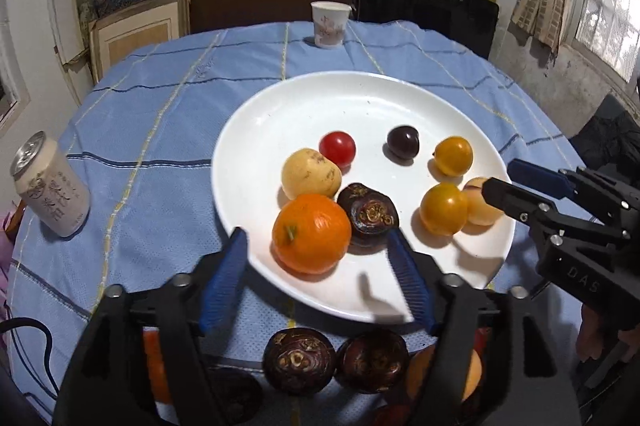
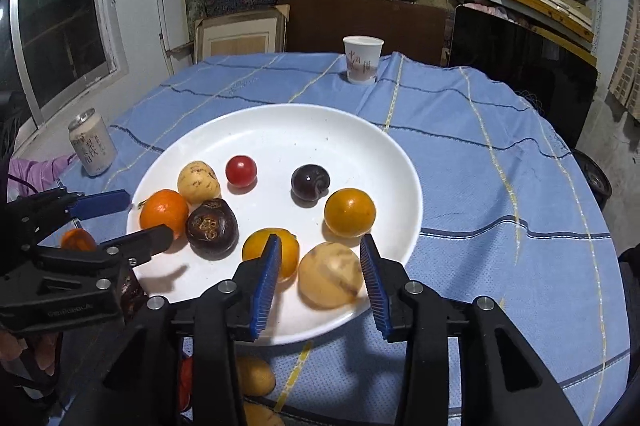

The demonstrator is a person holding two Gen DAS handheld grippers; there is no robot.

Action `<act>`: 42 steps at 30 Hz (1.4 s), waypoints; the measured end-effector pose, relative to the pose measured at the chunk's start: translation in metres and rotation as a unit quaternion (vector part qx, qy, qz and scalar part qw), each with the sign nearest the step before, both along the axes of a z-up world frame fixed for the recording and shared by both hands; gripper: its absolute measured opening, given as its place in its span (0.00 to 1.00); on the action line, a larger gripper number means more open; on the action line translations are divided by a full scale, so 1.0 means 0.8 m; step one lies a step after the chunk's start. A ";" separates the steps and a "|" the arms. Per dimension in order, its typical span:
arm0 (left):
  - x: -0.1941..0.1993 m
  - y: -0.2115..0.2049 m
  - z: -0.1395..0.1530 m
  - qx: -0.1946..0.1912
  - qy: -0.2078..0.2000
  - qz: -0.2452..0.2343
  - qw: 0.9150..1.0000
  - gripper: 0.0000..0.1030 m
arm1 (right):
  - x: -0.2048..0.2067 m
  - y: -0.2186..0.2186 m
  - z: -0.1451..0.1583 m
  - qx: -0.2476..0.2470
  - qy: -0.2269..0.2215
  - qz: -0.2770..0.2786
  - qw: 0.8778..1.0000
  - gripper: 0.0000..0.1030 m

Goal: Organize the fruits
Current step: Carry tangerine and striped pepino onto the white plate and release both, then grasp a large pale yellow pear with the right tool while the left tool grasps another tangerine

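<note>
A white plate point(image 1: 304, 98) point(image 2: 280, 122) holds several fruits: an orange point(image 1: 311, 233) point(image 2: 164, 208), a dark mangosteen point(image 1: 368, 214) point(image 2: 211, 228), a pale yellow fruit point(image 1: 310, 175) point(image 2: 198, 182), a red tomato point(image 1: 337, 147) point(image 2: 241, 171), a dark plum point(image 1: 403, 142) point(image 2: 310, 183), two yellow-orange fruits point(image 1: 444, 209) point(image 2: 349, 212) and a tan fruit point(image 2: 331, 274). My left gripper point(image 1: 318, 238) is open around the orange and mangosteen at the plate's near edge. My right gripper point(image 2: 320, 244) is open, with the tan fruit between its fingers.
Loose mangosteens point(image 1: 298, 360) and other fruit lie on the blue cloth point(image 1: 160, 106) below the plate. A drink can point(image 1: 50, 186) point(image 2: 93, 143) stands at the left. A paper cup point(image 1: 330, 24) point(image 2: 362, 60) stands at the far edge. Shelves are behind.
</note>
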State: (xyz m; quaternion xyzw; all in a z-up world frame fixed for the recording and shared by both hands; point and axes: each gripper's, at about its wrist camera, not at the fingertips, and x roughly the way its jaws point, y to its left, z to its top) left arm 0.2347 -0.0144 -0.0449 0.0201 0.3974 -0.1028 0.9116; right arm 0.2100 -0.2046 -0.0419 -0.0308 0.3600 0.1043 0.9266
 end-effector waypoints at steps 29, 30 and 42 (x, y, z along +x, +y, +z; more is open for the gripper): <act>-0.163 0.037 -0.029 0.007 -0.020 -0.012 1.000 0.77 | -0.129 0.018 -0.046 0.011 0.048 0.038 0.998 0.55; -0.163 0.036 -0.029 0.008 -0.021 -0.012 1.000 0.77 | -0.129 0.018 -0.047 0.012 0.049 0.038 0.998 0.55; -0.162 0.037 -0.028 0.008 -0.020 -0.009 1.000 0.77 | -0.129 0.012 -0.048 0.019 0.051 0.021 0.998 0.42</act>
